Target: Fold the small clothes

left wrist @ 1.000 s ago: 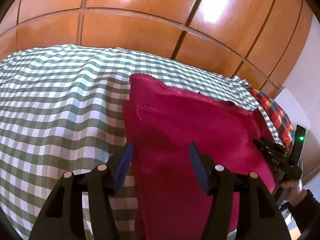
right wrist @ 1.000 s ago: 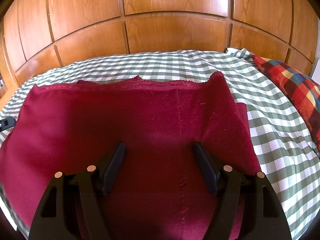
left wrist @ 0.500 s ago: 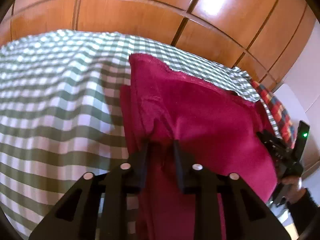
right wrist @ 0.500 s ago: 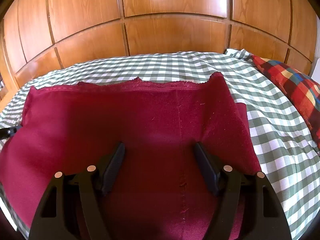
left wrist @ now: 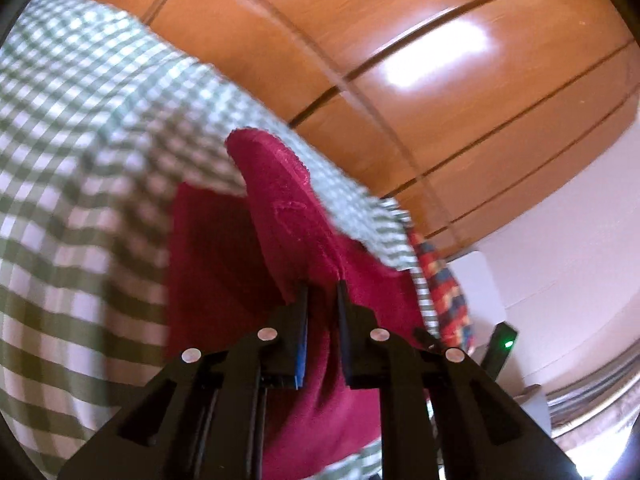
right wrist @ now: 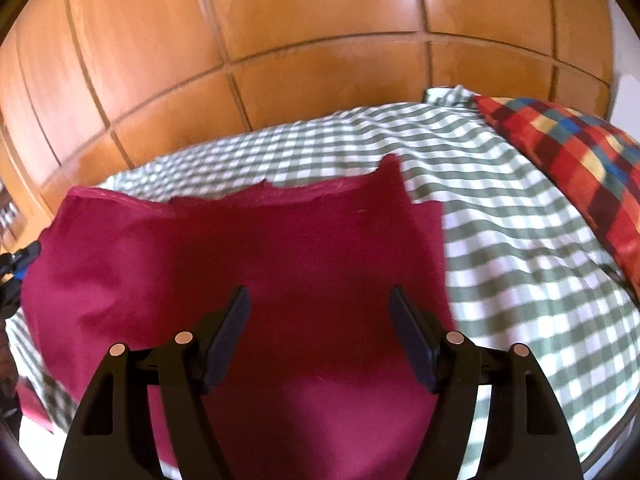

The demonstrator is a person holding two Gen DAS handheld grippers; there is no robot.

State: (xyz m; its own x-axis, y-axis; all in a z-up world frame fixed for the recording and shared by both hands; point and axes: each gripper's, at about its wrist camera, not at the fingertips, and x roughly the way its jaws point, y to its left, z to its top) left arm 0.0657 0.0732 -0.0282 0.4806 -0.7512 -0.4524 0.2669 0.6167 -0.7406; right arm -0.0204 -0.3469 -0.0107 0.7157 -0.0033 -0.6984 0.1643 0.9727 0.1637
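Observation:
A dark red garment point(right wrist: 256, 264) lies on a green-and-white checked bedcover point(right wrist: 500, 248). My left gripper point(left wrist: 322, 286) is shut on the garment's left edge point(left wrist: 288, 224) and holds that edge lifted off the bedcover point(left wrist: 80, 160), so the cloth rises in a ridge. My right gripper point(right wrist: 320, 304) is open above the middle of the garment, its fingers apart and holding nothing. The left gripper's tip shows at the far left of the right wrist view point(right wrist: 16, 264).
An orange wooden panelled wall point(right wrist: 320, 40) stands behind the bed. A red, blue and yellow checked pillow point(right wrist: 580, 160) lies at the right end; it also shows in the left wrist view point(left wrist: 448, 292). A white wall point(left wrist: 560, 240) is at the right.
My left gripper closed on the garment's left edge and lifted it, tilting upward. My right gripper stayed open and drew back and up a little.

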